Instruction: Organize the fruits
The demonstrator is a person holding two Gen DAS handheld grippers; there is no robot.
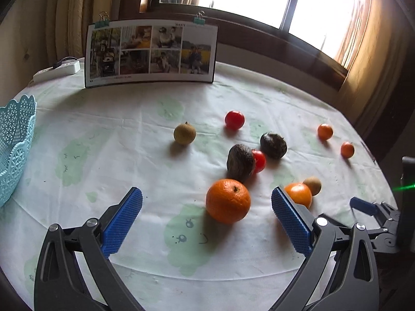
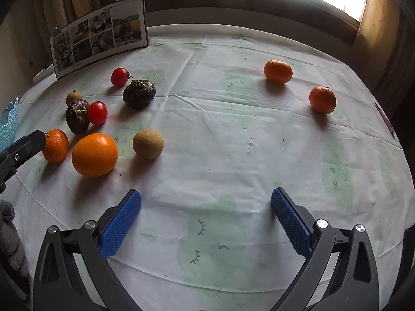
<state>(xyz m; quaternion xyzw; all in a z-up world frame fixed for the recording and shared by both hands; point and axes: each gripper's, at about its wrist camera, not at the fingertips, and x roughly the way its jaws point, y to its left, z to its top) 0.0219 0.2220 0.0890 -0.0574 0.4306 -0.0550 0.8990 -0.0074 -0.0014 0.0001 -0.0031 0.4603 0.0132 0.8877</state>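
My left gripper is open, with an orange lying on the cloth just ahead between its fingers, untouched. A second orange and a small brown fruit sit beside the right finger. Further off lie two dark wrinkled fruits, cherry tomatoes, another brown fruit and two tangerines. The light blue basket stands at the far left. My right gripper is open over bare cloth, holding nothing; the oranges lie to its left and the tangerines far right.
A photo board stands upright at the back of the round table, with a white power strip to its left. A window and curtains lie behind. The table edge curves close on the right. A grey sleeve shows at the lower left.
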